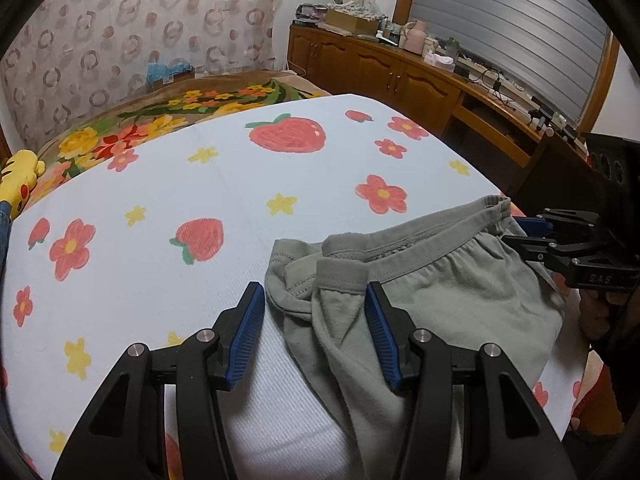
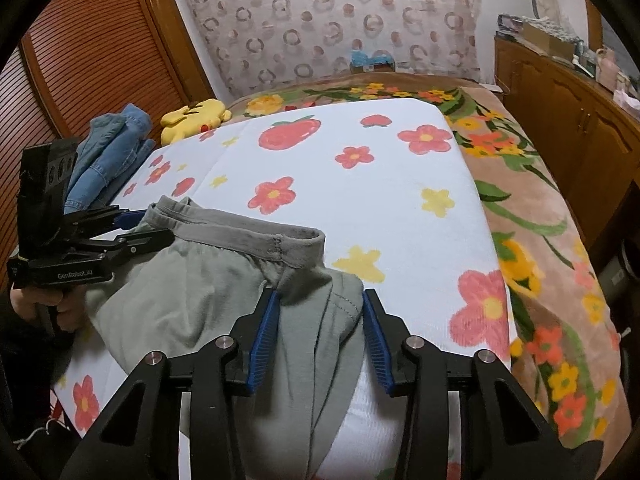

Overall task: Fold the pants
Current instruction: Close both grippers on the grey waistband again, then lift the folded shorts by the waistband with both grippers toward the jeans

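**Q:** Now, where do we find the pants (image 1: 440, 292), and how do they lie?

**A:** We find them bunched on the printed mat (image 1: 200, 184). The waistband (image 2: 248, 236) runs crosswise, from one gripper to the other. The rest of the cloth trails back toward us under the grippers, and we cannot see its far end.

**Q:** Which gripper is nearer the pants?

**A:** Neither, in our judgement. The left gripper (image 1: 316, 320) stands at the left end of the pants and the right gripper (image 2: 320, 320) at the right end, and both point forward and down.

**Q:** In what state are the jaws?

**A:** The left jaws are released. They straddle a fold, but we see bare mat between the outer pad and the cloth. A thick fold fills most of the gap in the right jaws. We cannot tell whether those pads are actually pinching it.

**Q:** What room do we have around the pants?

**A:** Beyond the pants the mat lies open for a forward sweep. Past their left end we note a pile of jeans (image 2: 108, 148). Past their right end the mat soon stops at the flowered blanket (image 2: 540, 208), so we judge sideways travel there to be tighter.
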Demonstrator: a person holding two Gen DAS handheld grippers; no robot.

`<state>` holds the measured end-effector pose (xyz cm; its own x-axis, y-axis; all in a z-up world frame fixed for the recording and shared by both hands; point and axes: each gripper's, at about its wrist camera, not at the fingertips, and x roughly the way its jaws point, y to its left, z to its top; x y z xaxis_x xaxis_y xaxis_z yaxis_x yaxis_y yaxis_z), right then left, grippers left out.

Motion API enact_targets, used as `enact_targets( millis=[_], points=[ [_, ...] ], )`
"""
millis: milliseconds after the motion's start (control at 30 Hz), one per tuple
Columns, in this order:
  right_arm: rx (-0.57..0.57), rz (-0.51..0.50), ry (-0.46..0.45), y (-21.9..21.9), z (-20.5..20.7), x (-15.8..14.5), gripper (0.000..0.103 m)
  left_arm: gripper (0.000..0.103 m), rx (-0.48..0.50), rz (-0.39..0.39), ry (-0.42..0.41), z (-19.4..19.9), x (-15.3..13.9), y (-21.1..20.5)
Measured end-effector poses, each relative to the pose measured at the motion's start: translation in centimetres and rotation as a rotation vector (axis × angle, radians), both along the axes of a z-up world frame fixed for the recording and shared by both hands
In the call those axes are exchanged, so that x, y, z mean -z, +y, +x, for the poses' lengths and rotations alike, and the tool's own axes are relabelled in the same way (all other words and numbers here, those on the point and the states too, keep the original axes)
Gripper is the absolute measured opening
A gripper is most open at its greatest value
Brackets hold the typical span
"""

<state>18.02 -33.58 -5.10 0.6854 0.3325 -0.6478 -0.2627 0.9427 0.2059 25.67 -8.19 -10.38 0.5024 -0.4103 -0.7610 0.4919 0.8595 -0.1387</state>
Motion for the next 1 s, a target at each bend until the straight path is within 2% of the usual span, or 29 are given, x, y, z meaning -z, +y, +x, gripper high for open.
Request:
enact_targets(
  millis=[67, 133, 167, 233, 367, 533, 700, 867, 1000],
  points=[
    [-0.006, 0.002, -0.001, 0.1, 0.0, 0.0, 0.034, 0.053, 0.001, 0.000, 0.000, 0.0, 0.0, 0.0],
    [-0.028, 0.018, 0.004, 0.4, 0.0, 0.1, 0.025, 0.041, 0.020, -0.020, 0.013, 0.0, 0.0, -0.1],
    [-0.034, 0.023, 0.006, 0.5, 0.0, 0.1, 0.022, 0.040, 0.023, -0.022, 0.015, 0.0, -0.1, -0.1],
    [-0.039, 0.026, 0.006, 0.6, 0.1, 0.2, 0.020, 0.031, 0.036, -0.023, 0.016, -0.1, -0.2, -0.3],
    [-0.043, 0.032, 0.002, 0.8, 0.1, 0.1, 0.018, 0.021, 0.049, -0.019, -0.005, -0.7, -0.9, -0.7],
    [-0.048, 0.009, -0.007, 1.5, -0.1, -0.4, 0.016, 0.019, 0.041, -0.008, -0.023, -1.3, -1.9, -0.8],
    [-0.081, 0.007, -0.064, 2.3, -0.2, -3.0, 0.016, 0.018, 0.027, -0.025, -0.055, -2.4, -4.2, 0.1],
    [-0.091, 0.008, -0.110, 3.4, 0.2, -4.2, 0.016, 0.018, -0.020, -0.018, -0.090, -2.8, -5.4, 1.8],
    [-0.132, -0.002, -0.116, 5.3, 0.9, -3.8, 0.016, 0.018, -0.071, -0.004, -0.107, -3.0, -5.6, 3.9]
  ],
)
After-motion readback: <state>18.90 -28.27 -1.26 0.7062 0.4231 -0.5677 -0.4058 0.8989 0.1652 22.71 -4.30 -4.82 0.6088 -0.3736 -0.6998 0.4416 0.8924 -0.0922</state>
